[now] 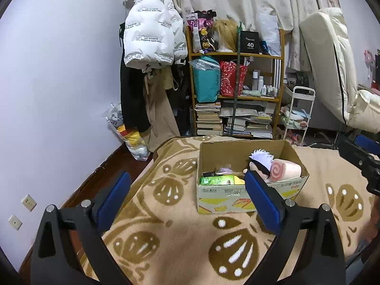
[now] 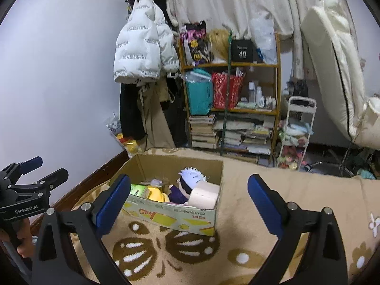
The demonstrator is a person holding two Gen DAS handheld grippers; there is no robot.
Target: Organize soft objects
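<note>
A cardboard box (image 1: 237, 194) stands on a beige blanket with brown leaf patterns (image 1: 175, 235). Inside lie a white-haired doll (image 1: 260, 162), a pink roll-shaped plush (image 1: 283, 169), a yellow plush (image 2: 158, 193) and a green packet (image 1: 217, 180). The box also shows in the right wrist view (image 2: 180, 216). My left gripper (image 1: 187, 178) is open and empty, just in front of the box. My right gripper (image 2: 188, 181) is open and empty, held near the box's right front corner.
A wooden shelf (image 1: 235, 80) with books, bags and bottles stands behind the bed. Coats (image 1: 152, 30) hang to its left. A white cart (image 1: 299, 114) and a cream chair (image 1: 332, 66) are at the right. The wall (image 1: 59, 83) is at the left.
</note>
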